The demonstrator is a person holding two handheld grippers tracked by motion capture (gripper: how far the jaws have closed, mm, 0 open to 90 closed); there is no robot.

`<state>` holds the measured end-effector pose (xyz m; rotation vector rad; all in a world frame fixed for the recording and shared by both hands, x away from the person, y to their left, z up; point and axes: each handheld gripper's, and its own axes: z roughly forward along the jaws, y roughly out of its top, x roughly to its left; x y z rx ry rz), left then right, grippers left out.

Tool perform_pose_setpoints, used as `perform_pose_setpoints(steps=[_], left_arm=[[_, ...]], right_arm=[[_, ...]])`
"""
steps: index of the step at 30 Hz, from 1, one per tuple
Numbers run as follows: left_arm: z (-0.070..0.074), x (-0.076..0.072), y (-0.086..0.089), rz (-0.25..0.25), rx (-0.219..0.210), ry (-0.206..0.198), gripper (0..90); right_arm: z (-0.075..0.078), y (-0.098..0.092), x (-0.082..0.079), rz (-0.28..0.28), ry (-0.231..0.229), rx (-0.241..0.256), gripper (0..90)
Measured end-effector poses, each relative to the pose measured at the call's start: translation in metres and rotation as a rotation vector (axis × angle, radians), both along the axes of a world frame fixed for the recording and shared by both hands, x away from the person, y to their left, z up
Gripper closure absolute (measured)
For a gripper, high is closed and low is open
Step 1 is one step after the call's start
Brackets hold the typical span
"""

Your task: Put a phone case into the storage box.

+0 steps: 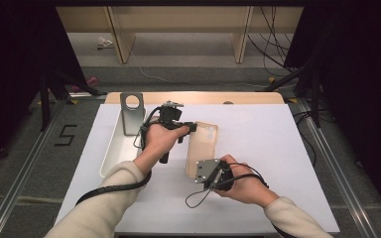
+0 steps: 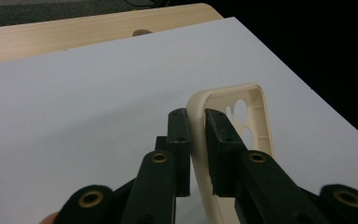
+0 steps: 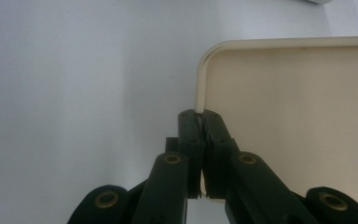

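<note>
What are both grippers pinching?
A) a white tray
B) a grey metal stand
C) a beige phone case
C: the phone case has its rim clamped by the left gripper at the camera-hole end and by the right gripper near another corner.

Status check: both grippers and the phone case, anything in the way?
Left gripper shut on phone case rim, camera-cutout end. Right gripper shut on its opposite end rim. Tray and metal stand off to the left, clear.

Both grippers grip beige phone case; tray left.
</note>
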<state>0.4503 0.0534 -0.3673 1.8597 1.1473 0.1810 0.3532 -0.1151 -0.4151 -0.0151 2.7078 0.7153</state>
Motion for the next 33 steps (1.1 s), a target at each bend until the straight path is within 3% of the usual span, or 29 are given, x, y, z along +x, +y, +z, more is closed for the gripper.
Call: perform_pose_setpoints(steps=[11,23,25,33], left_arm=[[0.005,-0.004,-0.002,-0.024,-0.022,-0.032,83.5],[0.013,-0.012,-0.006,-0.046,-0.034,-0.105,84.4],[0.014,-0.013,-0.006,-0.044,-0.003,-0.141,84.5],[0.014,-0.014,0.001,-0.019,0.003,-0.216,84.4]], right_arm=[[-0.002,-0.001,0.001,-0.022,0.006,-0.008,88.2],[-0.003,-0.003,0.003,-0.044,-0.025,0.003,86.2],[-0.003,-0.003,0.004,-0.050,-0.032,0.008,83.1],[0.000,-0.011,0.010,-0.115,-0.062,0.093,53.5]])
